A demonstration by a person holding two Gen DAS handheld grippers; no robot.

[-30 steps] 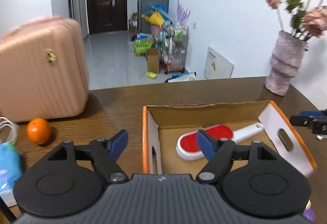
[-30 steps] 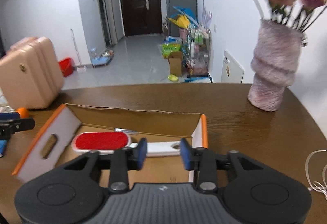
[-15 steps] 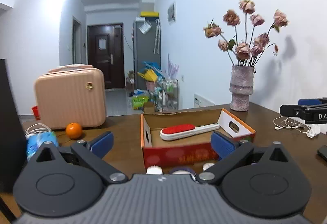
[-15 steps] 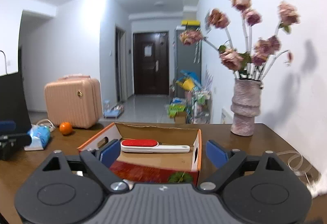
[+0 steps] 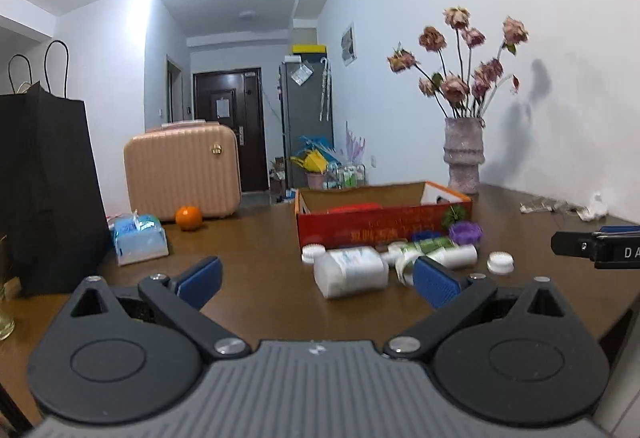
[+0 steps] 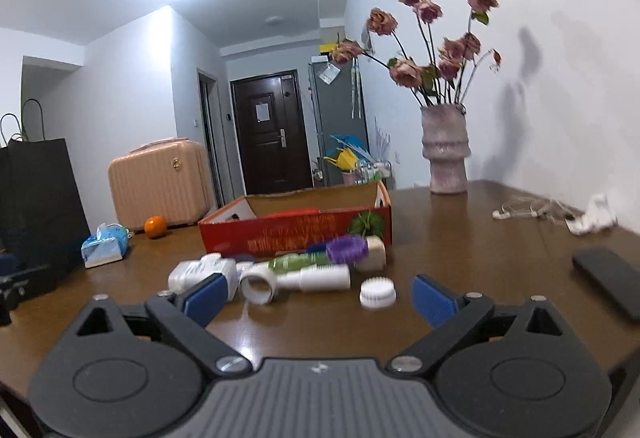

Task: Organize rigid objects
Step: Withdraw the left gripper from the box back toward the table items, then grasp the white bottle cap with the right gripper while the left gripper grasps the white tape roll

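Both tools stand back from the clutter, between picks by the look of it. The left tool [image 5: 316, 280] and the right tool [image 6: 316, 298] have just been opening; each is spread wide with nothing between its pads.

The loose items, a white bottle [image 5: 350, 272], a white tube [image 6: 298, 280], a purple ring [image 6: 347, 249] and a ridged white cap [image 6: 377, 291], lie mid-bench just before the cardboard box [image 6: 296, 232].

Next, one tool likely must close in on one piece and lift it over the box wall.

The box's contents are mostly hidden behind that wall; a green item [image 6: 296, 262] among the pile is too blurred to name.
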